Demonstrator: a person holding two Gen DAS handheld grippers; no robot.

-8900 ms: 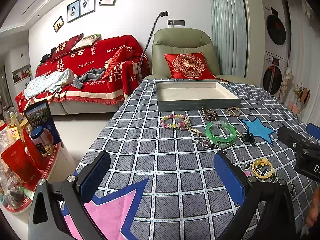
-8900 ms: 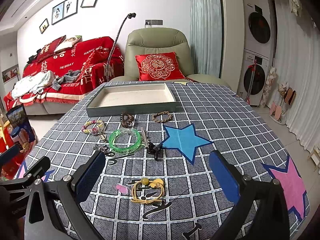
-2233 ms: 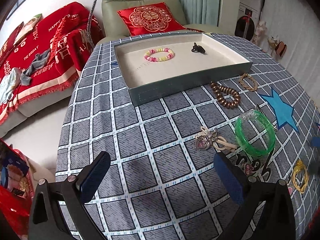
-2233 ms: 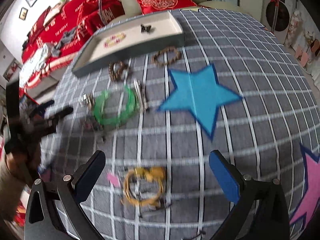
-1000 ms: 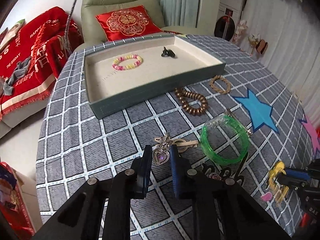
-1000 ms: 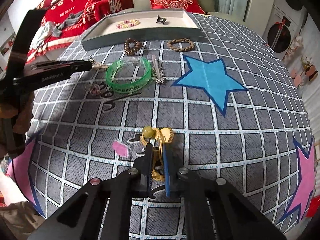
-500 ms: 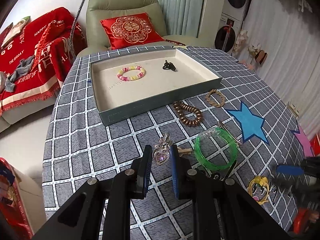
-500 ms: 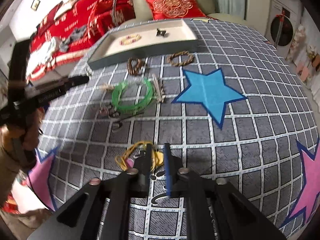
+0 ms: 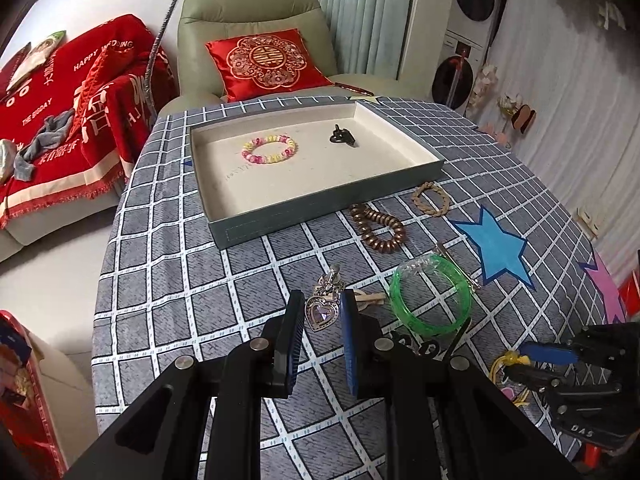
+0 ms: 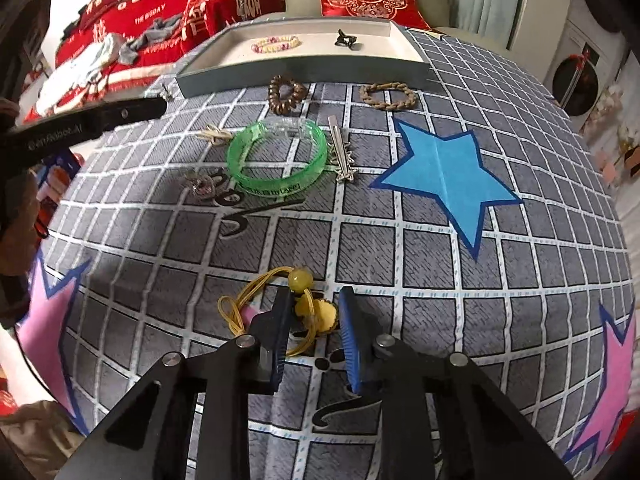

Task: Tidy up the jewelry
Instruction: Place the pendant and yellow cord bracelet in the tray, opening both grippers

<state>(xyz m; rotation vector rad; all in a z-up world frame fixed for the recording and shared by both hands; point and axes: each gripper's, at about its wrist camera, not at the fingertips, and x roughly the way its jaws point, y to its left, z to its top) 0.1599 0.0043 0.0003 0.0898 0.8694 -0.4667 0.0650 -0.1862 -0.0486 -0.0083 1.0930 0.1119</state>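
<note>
Two grippers work: left gripper (image 9: 320, 312) clamps a heart pendant (image 9: 320, 314), right gripper (image 10: 314, 312) closing around a yellow hair tie (image 10: 308, 304).

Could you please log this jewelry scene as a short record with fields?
tray: holds bead bracelet and black clip
left gripper: shut on heart pendant
right gripper: jaws closing, yellow hair tie between them
cloth, loose: green bangle, brown coil tie, tan bracelet, silver clip
</note>
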